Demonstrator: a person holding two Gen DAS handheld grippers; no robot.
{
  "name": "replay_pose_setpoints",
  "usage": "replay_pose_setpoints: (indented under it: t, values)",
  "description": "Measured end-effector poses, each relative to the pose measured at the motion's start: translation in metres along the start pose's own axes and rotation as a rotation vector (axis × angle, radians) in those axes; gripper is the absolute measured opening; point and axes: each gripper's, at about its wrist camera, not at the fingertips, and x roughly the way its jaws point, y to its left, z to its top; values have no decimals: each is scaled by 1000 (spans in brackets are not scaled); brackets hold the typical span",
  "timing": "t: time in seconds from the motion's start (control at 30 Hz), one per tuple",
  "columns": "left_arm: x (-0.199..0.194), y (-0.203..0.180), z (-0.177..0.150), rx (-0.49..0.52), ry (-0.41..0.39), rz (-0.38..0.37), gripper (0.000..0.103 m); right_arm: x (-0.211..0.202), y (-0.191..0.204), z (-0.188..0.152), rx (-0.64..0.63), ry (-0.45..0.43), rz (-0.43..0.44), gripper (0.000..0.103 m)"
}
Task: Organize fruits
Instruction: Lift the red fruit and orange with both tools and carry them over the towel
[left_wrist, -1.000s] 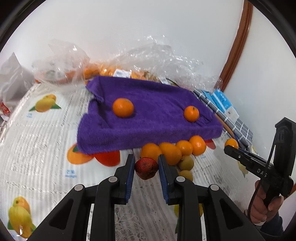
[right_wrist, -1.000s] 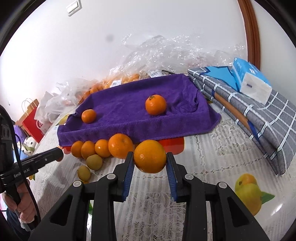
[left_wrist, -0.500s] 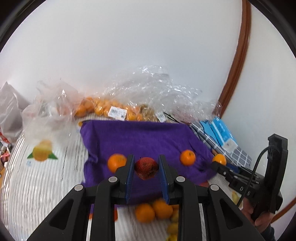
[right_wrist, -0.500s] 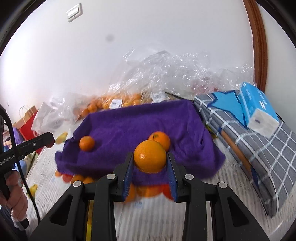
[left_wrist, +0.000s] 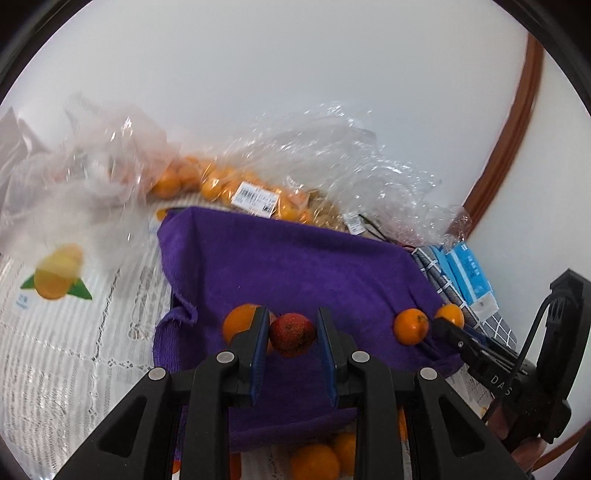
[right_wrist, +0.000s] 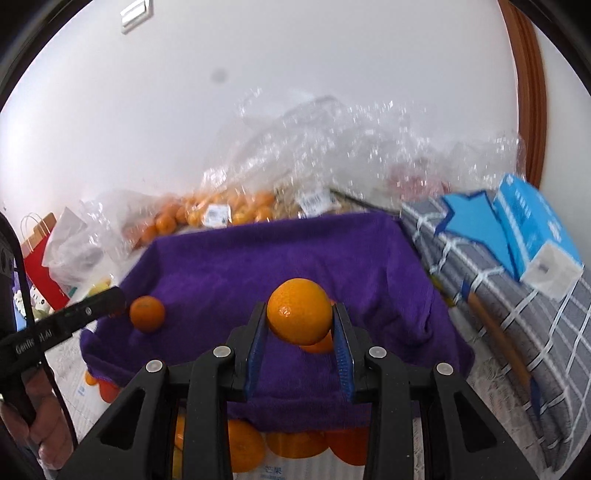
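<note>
Above the purple towel (left_wrist: 295, 273): left gripper (left_wrist: 291, 334) clamped on a red fruit (left_wrist: 292, 334); right gripper (right_wrist: 299, 326) clamped on an orange (right_wrist: 299, 311). Two oranges lie on towel.

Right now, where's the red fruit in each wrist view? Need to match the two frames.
Left wrist: the red fruit sits bottom centre, clamped in the left hand-held gripper, over the purple towel.
Right wrist: not visible; only the left hand-held gripper's finger pokes in at left, its tip cut off by blur.
Shared landmark: the purple towel, with the blue tissue box to its right.
</note>
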Motion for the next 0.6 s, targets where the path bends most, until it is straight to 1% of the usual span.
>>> replay_pose_setpoints:
  t: [0.1,0.23,0.33,0.4,0.53,0.6]
  values:
    - [2,4,-2,-22,1,-4,25,3,-3,-2,0,2,0,34]
    - [3,5,-3,-9,-10,23,25,6,-6,-5,-12,5,-18,34]
    - [11,6,-4,-15,15,22,25,8,-8,-6,-10,14,-19,34]
    - [12,5,-4,-7,16,32,25,9,-7,-7,-15,23,-15,34]
    - [12,4,-4,1,15,29,25,11,-2,-9,-42,32,-15,34]
    - [13,4,-4,1,19,31,25,11,2,-11,-58,36,-28,34]
